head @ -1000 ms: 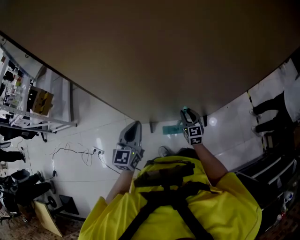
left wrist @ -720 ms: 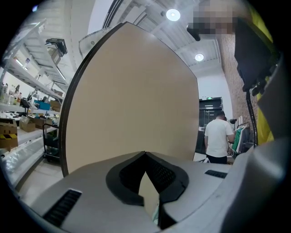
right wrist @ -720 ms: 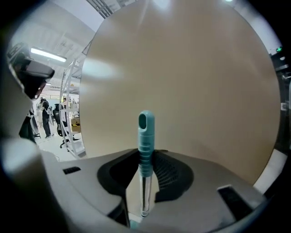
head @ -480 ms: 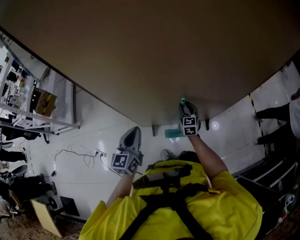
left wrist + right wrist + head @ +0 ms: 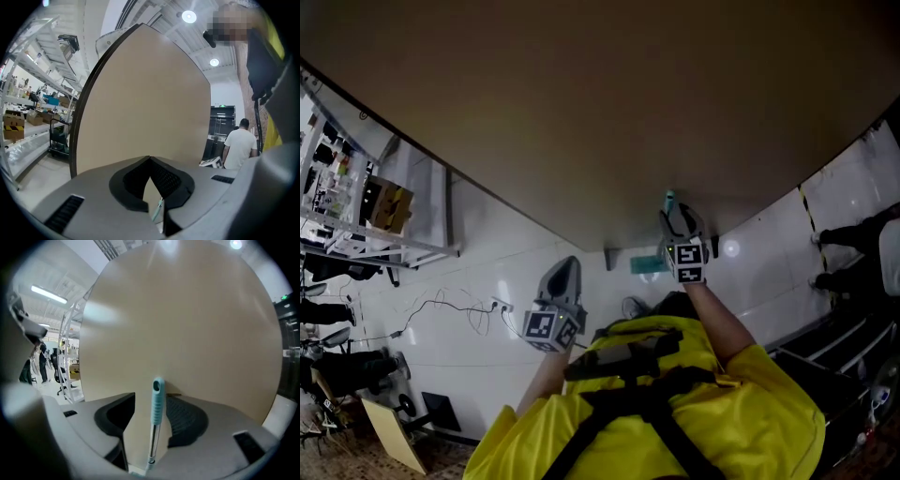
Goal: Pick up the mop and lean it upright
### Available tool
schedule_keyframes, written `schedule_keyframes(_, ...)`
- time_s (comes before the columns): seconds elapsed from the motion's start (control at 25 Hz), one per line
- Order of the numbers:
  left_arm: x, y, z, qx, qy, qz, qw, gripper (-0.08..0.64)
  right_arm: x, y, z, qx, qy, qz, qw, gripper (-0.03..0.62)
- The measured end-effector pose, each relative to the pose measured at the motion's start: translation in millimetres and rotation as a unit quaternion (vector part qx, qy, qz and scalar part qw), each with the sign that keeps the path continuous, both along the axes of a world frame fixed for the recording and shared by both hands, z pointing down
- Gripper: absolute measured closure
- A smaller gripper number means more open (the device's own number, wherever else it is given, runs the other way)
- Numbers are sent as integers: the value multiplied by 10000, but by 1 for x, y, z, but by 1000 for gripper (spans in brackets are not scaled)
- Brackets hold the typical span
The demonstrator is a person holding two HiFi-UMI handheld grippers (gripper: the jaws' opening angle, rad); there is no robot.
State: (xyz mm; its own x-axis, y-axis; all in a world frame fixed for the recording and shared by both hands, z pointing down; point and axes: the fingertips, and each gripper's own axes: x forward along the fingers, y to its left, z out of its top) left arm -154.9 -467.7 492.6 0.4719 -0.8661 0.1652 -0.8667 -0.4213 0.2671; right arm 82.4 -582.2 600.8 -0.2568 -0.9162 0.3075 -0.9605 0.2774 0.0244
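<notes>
Against the tan wall [image 5: 197, 324] the mop [image 5: 158, 404] stands straight up. Its top is a light blue-green grip [image 5: 158, 401] with little ridges and a hole at the end. Under that runs a thin, shiny silver pole [image 5: 152, 441]. Down on the white floor [image 5: 487, 281], in the head view, its flat blue-green head [image 5: 647, 264] sits right by the wall.

The right gripper [image 5: 152, 397] is up at the top of the mop. Its jaws have just been opening and now stand apart. The grip is between them, but they do not squeeze it.

The left gripper [image 5: 150, 159] is off to the side, away from the mop, and points at the wall. Its jaws are together at the tips, with nothing in them.
</notes>
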Motion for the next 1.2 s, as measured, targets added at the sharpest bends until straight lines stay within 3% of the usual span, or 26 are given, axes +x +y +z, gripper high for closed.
schedule_keyframes(0.04,-1,0,2,-10,-22,-19,10000,555,2,14,-19,149,-125,-60,9998,378)
schedule_keyframes(0.16,-4,-2,3,-16,-30,-78,10000,555,10,64,-72,582,-297,-307,9974,461)
schedule_keyframes(0.24,-2,-4,6,-29,-16,-80,10000,555,19,90,-94,729,-245,-373,9963,588)
schedule_keyframes(0.48,14,-11,9,15,-24,159,9999,555,81,87,-85,527,-335,506,9968,588)
schedule_keyframes(0.68,12,-13,6,108,-195,172,9996,555,64,77,-114,900,-355,228,9950,588)
schedule_keyframes(0.96,9,-7,12,52,-199,86,9998,555,41,83,-81,334,-778,165,9963,588)
schedule_keyframes(1.2,-12,5,27,-169,-356,-108,9992,555,20,79,-68,343,-123,-158,9992,588)
